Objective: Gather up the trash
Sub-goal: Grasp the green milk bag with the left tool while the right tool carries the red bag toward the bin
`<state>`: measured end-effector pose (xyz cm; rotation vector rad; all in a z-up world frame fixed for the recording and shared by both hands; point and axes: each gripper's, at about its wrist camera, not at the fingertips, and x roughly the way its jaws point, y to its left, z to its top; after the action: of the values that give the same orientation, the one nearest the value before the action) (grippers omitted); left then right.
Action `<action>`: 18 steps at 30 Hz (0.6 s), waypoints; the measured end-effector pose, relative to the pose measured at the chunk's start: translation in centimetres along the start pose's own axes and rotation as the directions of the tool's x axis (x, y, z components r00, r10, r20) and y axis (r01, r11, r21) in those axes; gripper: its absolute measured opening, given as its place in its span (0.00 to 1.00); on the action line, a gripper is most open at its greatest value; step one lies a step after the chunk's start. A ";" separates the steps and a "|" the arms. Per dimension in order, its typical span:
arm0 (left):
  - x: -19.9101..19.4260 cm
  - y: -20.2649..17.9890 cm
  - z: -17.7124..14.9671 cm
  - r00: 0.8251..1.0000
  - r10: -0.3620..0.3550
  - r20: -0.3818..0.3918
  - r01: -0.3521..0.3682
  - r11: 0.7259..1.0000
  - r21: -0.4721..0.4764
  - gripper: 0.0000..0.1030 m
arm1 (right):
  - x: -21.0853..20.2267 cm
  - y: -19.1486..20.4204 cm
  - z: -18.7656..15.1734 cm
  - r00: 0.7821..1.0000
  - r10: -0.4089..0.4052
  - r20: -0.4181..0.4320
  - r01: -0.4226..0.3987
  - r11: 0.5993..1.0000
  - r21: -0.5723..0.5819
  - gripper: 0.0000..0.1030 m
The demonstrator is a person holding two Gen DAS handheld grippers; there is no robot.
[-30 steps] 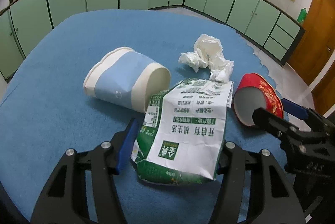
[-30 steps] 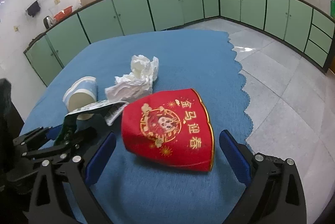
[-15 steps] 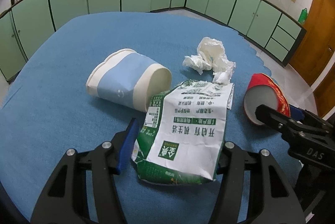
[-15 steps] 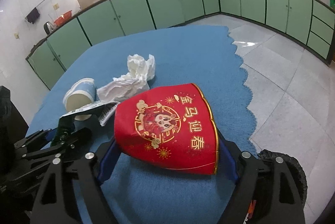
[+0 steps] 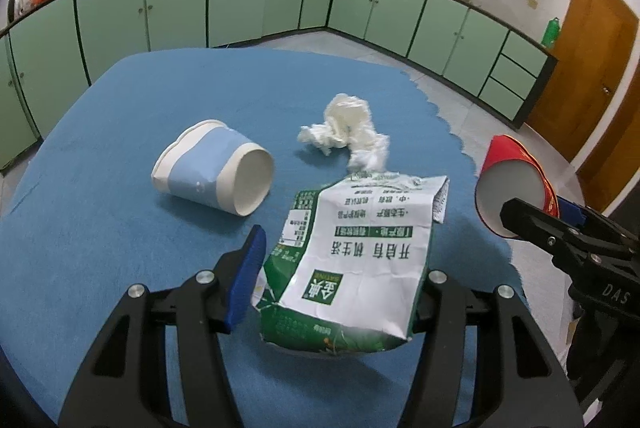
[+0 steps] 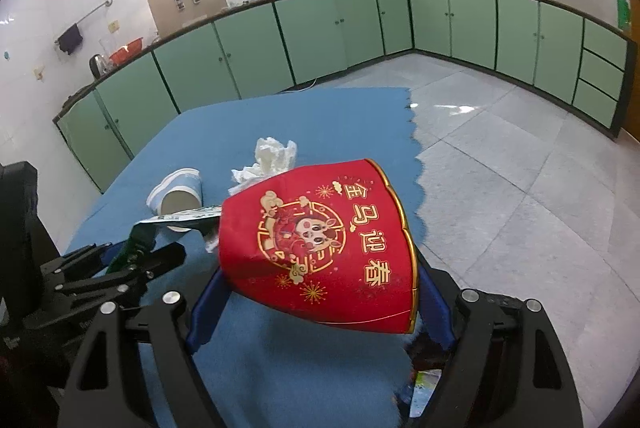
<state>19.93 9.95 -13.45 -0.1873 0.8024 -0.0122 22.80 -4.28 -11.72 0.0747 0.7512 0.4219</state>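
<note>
When looking along the left wrist, finds the left claw [image 5: 340, 268] closed in on the green and white milk bag [image 5: 360, 260], with one blue pad right against its side and the other pad hidden behind it. Holds the bag a little above the blue cloth [image 5: 120, 268] now, with a dark shadow under it, higher than half a second ago. Leaves the blue and white cup [image 5: 212, 168] lying on its side near the bag, and the crumpled tissue [image 5: 348, 132] just behind the bag, both down on the cloth. Shows, off to the right, the red cup [image 5: 516, 184] up in the air in the right claw [image 5: 560, 228]. When looking along the right wrist, finds the right claw [image 6: 320, 308] part way closed and tight on both sides of the red cup [image 6: 320, 244]. Stood wide open around that cup one second ago, then squeezed in and lifted it off the cloth. Shows the left claw [image 6: 120, 268] and its bag [image 6: 180, 218] low on the left, with the blue and white cup [image 6: 176, 192] and the tissue [image 6: 272, 156] behind. Means, most likely, two bits of trash picked up and two left to fetch. Shows no bin clearly, so cannot tell where to drop them.
</note>
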 end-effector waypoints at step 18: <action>-0.1 -4.2 -2.2 0.994 -0.096 -0.044 0.099 0.994 0.056 0.10 | -4.0 -3.2 -2.7 0.997 -0.073 0.017 0.071 0.995 0.070 0.78</action>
<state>18.52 5.44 -14.18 -0.1713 0.8321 -0.1316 19.49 -9.01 -11.76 0.1163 0.7473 0.3261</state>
